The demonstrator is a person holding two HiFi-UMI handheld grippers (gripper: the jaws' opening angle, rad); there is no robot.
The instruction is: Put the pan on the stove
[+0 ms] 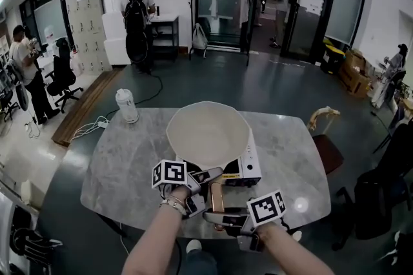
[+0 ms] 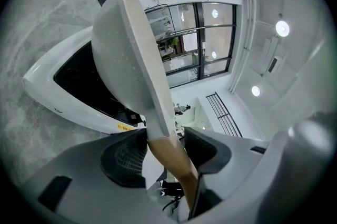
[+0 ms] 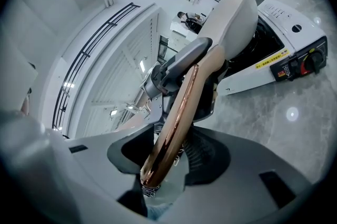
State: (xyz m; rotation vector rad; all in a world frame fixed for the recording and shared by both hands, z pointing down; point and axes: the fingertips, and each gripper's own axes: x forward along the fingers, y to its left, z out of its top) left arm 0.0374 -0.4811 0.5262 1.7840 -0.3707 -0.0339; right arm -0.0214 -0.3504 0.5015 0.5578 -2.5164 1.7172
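Note:
A cream pan (image 1: 208,132) sits over the white portable stove (image 1: 248,167) on the marble table (image 1: 122,164); whether it rests on the burner I cannot tell. Its copper-tan handle (image 1: 216,197) points toward me. My left gripper (image 1: 205,186) is shut on the handle close to the bowl. My right gripper (image 1: 222,219) is shut on the handle's near end. In the left gripper view the pan (image 2: 126,60) stands edge-on above the stove (image 2: 63,97), and the handle (image 2: 171,157) runs between the pads. In the right gripper view the handle (image 3: 179,118) runs from the jaws up to the pan (image 3: 231,18) and the stove (image 3: 279,54).
A white bottle (image 1: 126,104) stands at the table's far left corner. A wooden chair (image 1: 326,138) is at the table's right side. A black bag (image 1: 371,203) sits on the floor at the right. People stand far back and at the left.

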